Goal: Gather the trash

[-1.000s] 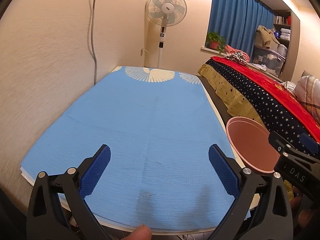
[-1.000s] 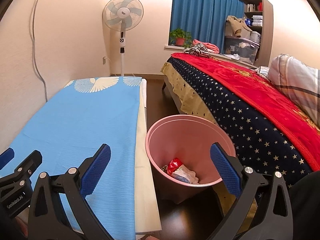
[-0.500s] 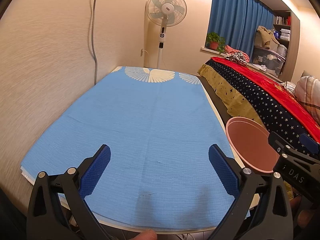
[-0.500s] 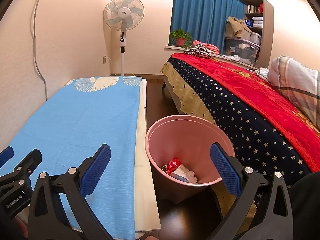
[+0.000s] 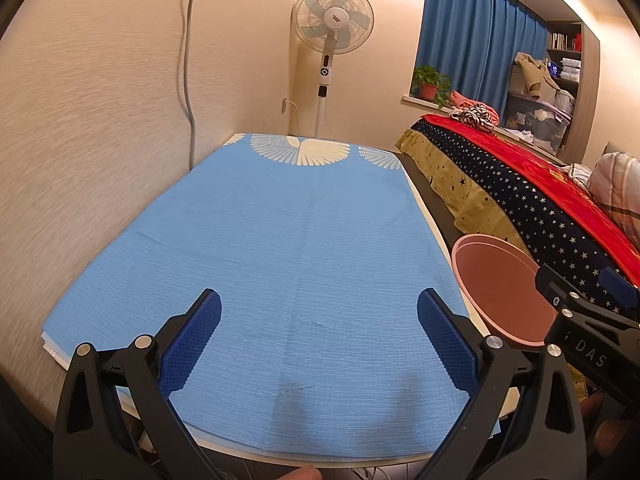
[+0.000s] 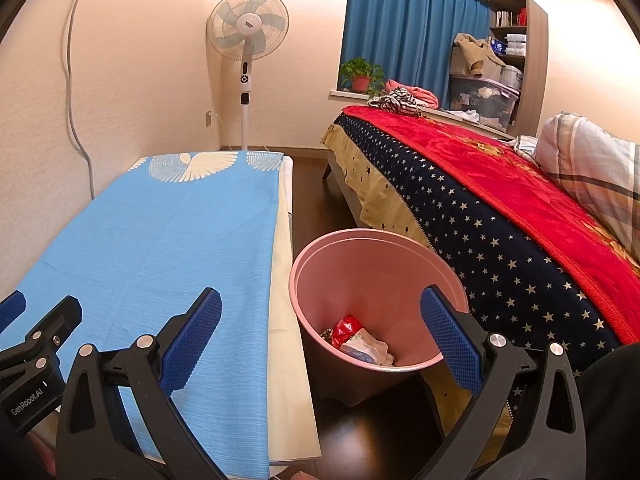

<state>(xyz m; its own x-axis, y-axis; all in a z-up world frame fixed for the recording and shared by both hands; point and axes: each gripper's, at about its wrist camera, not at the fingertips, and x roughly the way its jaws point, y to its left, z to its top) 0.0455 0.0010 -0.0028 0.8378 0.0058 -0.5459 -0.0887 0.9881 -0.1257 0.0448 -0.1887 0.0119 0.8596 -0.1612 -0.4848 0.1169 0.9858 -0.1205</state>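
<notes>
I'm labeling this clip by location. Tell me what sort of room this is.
Most likely a bedroom in a home: a bed with a red blanket and a pillow, blue curtains over a window, and a standing fan by the wall.

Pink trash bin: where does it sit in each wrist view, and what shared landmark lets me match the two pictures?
Left wrist view: the pink trash bin is at the right edge, beside the blue cloth, contents hidden.
Right wrist view: the bin is low centre, trash visible inside.
Shared landmark: the standing fan against the far wall.
</notes>
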